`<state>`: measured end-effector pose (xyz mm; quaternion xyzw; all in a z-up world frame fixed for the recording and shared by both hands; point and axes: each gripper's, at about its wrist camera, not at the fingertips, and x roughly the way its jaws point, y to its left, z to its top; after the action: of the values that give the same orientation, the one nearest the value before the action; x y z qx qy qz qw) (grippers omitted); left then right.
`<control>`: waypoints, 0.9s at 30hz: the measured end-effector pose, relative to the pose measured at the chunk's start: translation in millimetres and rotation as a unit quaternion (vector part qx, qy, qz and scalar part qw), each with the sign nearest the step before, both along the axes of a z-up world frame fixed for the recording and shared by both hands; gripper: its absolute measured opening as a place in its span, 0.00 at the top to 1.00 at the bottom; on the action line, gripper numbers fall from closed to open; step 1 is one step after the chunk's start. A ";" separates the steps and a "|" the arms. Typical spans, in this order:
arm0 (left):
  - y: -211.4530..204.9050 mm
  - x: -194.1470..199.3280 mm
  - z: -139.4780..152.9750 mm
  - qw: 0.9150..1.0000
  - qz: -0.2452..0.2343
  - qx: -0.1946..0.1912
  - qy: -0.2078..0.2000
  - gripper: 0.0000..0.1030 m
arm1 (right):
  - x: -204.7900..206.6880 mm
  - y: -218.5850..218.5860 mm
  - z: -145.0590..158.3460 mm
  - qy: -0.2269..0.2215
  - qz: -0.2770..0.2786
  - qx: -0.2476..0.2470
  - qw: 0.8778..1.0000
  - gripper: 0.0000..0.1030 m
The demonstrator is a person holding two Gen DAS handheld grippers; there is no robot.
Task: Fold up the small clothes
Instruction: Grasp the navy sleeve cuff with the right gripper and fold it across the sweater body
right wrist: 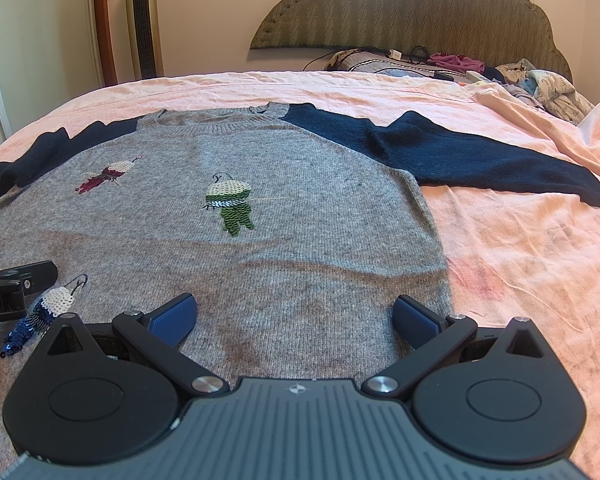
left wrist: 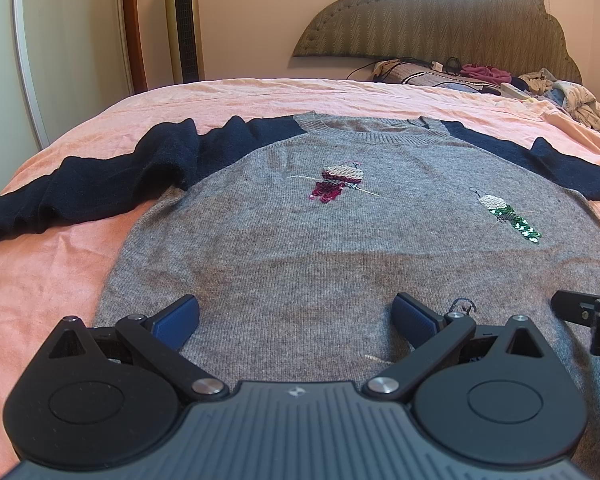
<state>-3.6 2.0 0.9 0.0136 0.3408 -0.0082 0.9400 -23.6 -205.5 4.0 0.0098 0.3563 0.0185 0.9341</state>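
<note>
A small grey knit sweater (left wrist: 284,240) (right wrist: 228,264) with navy sleeves and sequin birds lies flat, front up, on a pink bedsheet (left wrist: 40,272) (right wrist: 532,264), neck toward the headboard. Its left sleeve (left wrist: 100,188) is bunched and its right sleeve (right wrist: 480,160) stretches out sideways. My left gripper (left wrist: 296,316) hovers open over the lower left part of the body, nothing between its blue pads. My right gripper (right wrist: 296,316) hovers open over the lower right part, near the side seam. Each gripper shows at the edge of the other's view.
Pillows, cables and a heap of loose clothes (left wrist: 540,88) (right wrist: 540,84) lie at the head of the bed under a padded headboard (right wrist: 400,12). A tower fan (left wrist: 184,24) and a sliding door (left wrist: 28,60) stand at the far left. Bare sheet lies on both sides of the sweater.
</note>
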 end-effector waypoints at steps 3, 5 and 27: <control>0.0 0.0 0.0 1.000 0.000 0.000 0.000 0.00 | -5.8 -25.6 20.1 -0.031 0.019 0.055 0.998 0.00; -0.1 0.0 0.0 1.000 0.000 0.000 0.000 0.00 | -11.5 -54.6 40.6 -0.089 0.001 0.075 0.993 0.00; -0.1 -0.2 0.0 1.000 0.000 0.000 0.000 0.00 | 105.1 -365.2 -20.6 -0.084 -0.354 0.290 0.885 0.87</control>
<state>-3.8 1.8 0.9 0.0133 0.3407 -0.0081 0.9400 81.6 -570.7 -16.6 0.4042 0.2280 -0.2101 0.8605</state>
